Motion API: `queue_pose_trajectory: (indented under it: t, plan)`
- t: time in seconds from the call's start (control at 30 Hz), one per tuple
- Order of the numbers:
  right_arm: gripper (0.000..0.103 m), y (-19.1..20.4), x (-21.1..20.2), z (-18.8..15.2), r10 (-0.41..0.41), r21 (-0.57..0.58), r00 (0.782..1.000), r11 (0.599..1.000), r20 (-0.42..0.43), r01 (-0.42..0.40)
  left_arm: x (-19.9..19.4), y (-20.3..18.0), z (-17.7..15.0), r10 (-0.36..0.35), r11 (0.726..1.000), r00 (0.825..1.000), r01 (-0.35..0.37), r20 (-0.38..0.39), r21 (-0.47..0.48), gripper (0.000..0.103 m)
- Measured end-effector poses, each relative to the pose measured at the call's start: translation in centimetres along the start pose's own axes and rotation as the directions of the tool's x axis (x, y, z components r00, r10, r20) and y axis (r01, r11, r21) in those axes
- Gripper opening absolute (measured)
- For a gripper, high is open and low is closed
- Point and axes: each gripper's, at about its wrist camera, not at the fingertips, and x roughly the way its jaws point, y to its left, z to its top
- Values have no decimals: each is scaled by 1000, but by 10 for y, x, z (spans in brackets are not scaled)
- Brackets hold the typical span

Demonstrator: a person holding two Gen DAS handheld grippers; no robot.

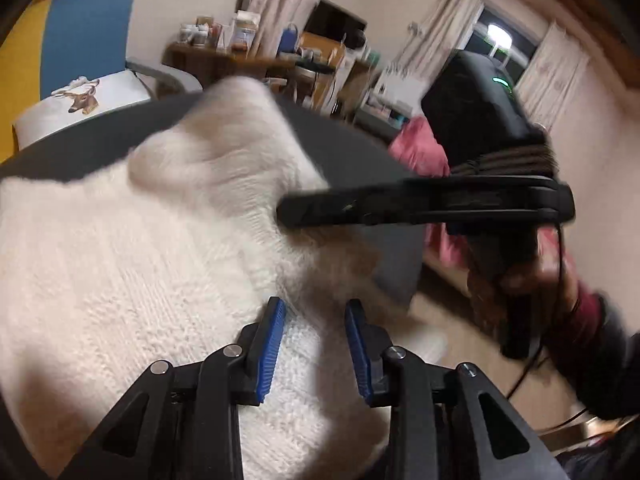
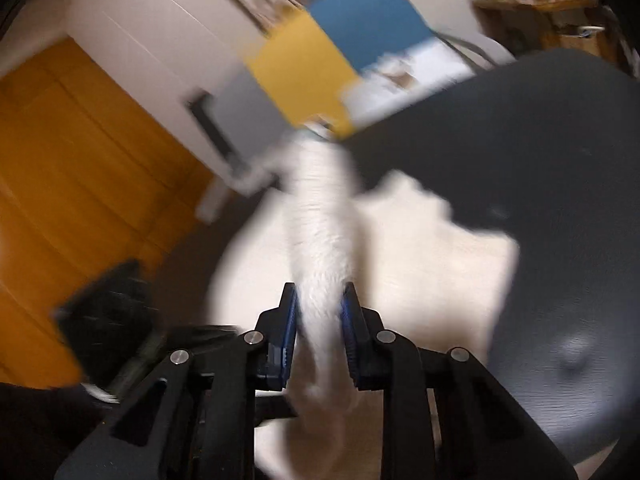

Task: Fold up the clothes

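A white knitted sweater lies spread on a dark grey round table. My left gripper hovers just over the sweater with its blue pads apart and nothing between them. My right gripper is shut on a strip of the white sweater, which runs up and away from the jaws, above the rest of the garment on the table. The right gripper also shows in the left wrist view, reaching in over the sweater's right edge. The right wrist view is blurred by motion.
A blue and yellow chair with a deer-print cushion stands behind the table. A cluttered wooden desk stands at the back. A pink garment lies to the right. An orange wooden door is at the left.
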Motion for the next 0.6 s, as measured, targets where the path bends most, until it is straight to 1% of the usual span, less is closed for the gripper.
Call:
queue_pose_trajectory:
  t: [0.03,0.07,0.1,0.17,0.2,0.23,0.27,0.3,0.37,0.4,0.43,0.5,0.53,0.57,0.6]
  plan:
    - [23,-16,6,-5,-18,28,1000,999,-24,19,1,-3,-1,5,1000,1000,-5,4,1,31]
    - [23,-31,7,-10,2,63,999,998,-34,0,0,-4,-1,4,1000,1000,-4,6,-4,32]
    - [21,-42,7,-14,23,93,999,995,-25,-20,-2,-5,0,1,1000,1000,-1,10,-8,32]
    - [21,-48,4,-15,48,112,999,993,-3,-47,-7,-4,3,-5,1000,1000,6,21,-19,32]
    - [25,-48,3,-14,54,104,999,993,7,-54,-12,-3,6,-8,1000,999,9,35,-26,32]
    - [26,-47,0,-13,54,88,998,995,15,-55,-20,-1,9,-4,999,998,7,62,-38,32]
    - [31,-44,-5,-10,47,63,999,997,22,-48,-28,2,12,3,999,996,2,94,-54,32]
    - [43,-41,-12,-7,39,39,999,998,38,-40,-36,6,14,14,997,992,-5,126,-74,32]
    - [60,-35,-30,4,21,-6,996,1000,89,-21,-47,19,19,66,992,983,-47,173,-113,32]
    - [61,-32,-40,9,14,-28,993,1000,115,-10,-50,26,21,87,989,979,-63,186,-132,32]
    - [61,-27,-45,14,31,-48,991,999,129,-25,-49,33,23,96,986,978,-68,187,-153,32]
    - [61,-12,-47,28,114,-80,985,991,131,-105,-39,41,25,104,980,983,-74,155,-186,32]
    - [61,-5,-44,35,158,-96,980,985,125,-146,-34,41,25,101,981,984,-74,144,-178,32]
    - [61,1,-35,43,200,-103,974,976,109,-189,-27,37,25,94,986,987,-74,134,-151,32]
    - [61,5,-20,50,235,-91,969,970,83,-227,-19,32,25,91,990,988,-76,121,-121,32]
